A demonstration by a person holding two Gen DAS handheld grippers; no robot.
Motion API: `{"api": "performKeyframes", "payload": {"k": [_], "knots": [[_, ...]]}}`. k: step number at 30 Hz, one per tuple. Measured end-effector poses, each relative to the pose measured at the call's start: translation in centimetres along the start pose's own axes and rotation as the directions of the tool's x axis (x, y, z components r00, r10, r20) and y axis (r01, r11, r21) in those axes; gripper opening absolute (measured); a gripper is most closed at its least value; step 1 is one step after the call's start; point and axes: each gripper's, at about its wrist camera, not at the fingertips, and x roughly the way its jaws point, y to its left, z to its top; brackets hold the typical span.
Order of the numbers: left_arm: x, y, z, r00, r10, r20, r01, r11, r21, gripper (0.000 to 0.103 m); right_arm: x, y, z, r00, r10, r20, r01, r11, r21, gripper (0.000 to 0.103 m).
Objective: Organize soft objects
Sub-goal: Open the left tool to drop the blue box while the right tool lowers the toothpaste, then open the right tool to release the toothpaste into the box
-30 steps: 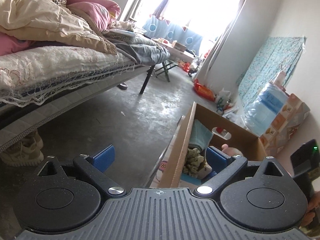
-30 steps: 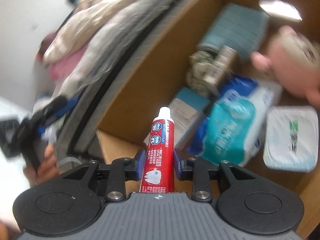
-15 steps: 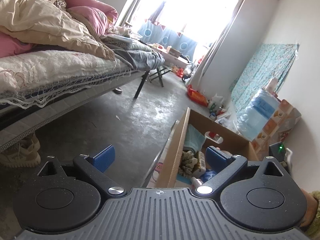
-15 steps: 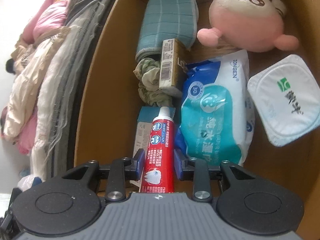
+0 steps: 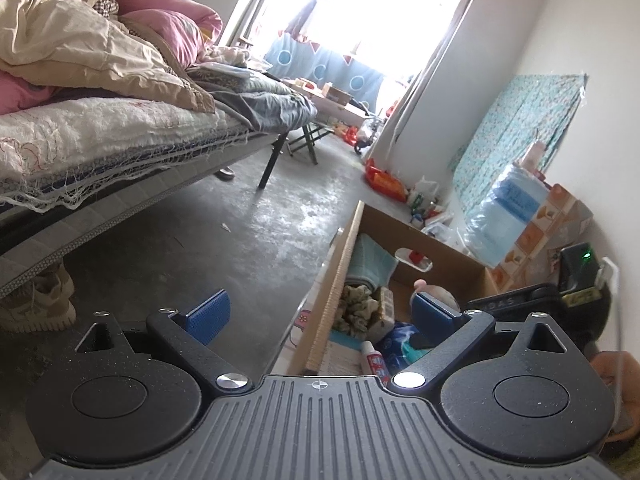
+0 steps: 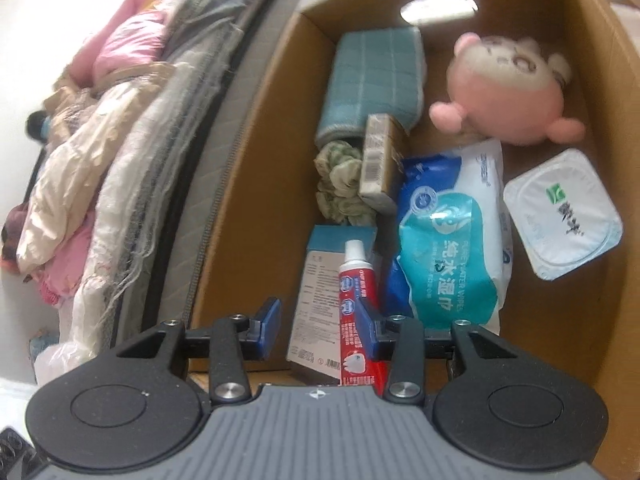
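Observation:
In the right wrist view an open cardboard box (image 6: 248, 160) holds a pink plush toy (image 6: 504, 96), a folded teal towel (image 6: 372, 80), a green crumpled cloth (image 6: 340, 184), a blue wipes pack (image 6: 448, 240) and a white sealed cup (image 6: 560, 212). A red toothpaste tube (image 6: 354, 276) lies on a pale blue carton (image 6: 320, 292) in the box. My right gripper (image 6: 318, 322) is opening around the tube: the tube leans by the right pad, with a gap to the left pad. My left gripper (image 5: 320, 312) stands open over the box's near wall (image 5: 332, 304), holding nothing.
A bed (image 5: 100, 140) piled with quilts runs along the left, with a shoe (image 5: 36, 304) under it. A large water bottle (image 5: 508, 216) and a patterned carton stand against the right wall. Bare concrete floor (image 5: 240, 240) lies between bed and box.
The right gripper's jaws have spread apart and no longer squeeze the toothpaste tube, which now lies in the box. The right view has rolled and steadied. The left gripper has hardly moved.

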Motion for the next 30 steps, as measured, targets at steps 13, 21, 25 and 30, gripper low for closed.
{"api": "performKeyframes", "payload": {"k": [13,21,25,30], "knots": [[-0.6,-0.7,-0.8,1.0,0.015,-0.001,-0.015,1.0,-0.012,0.098,6.1,2.4,0.8,0.982,0.072,-0.173,-0.086,0.993,-0.078,0.043],[-0.1,0.3,-1.2,1.0,0.022,-0.019,-0.022,1.0,-0.02,0.098,6.5,1.2,1.2,0.988,-0.119,-0.102,0.109,0.989,-0.105,0.034],[0.1,0.8,-1.3,1.0,0.018,-0.018,-0.019,0.999,-0.038,0.098,5.8,0.2,1.7,0.988,-0.122,-0.09,0.115,0.99,-0.075,0.035],[0.0,0.7,-1.4,1.0,0.021,-0.018,-0.022,0.999,-0.045,0.098,4.9,0.4,1.6,0.996,-0.069,-0.051,0.063,0.993,-0.098,0.036]]}}
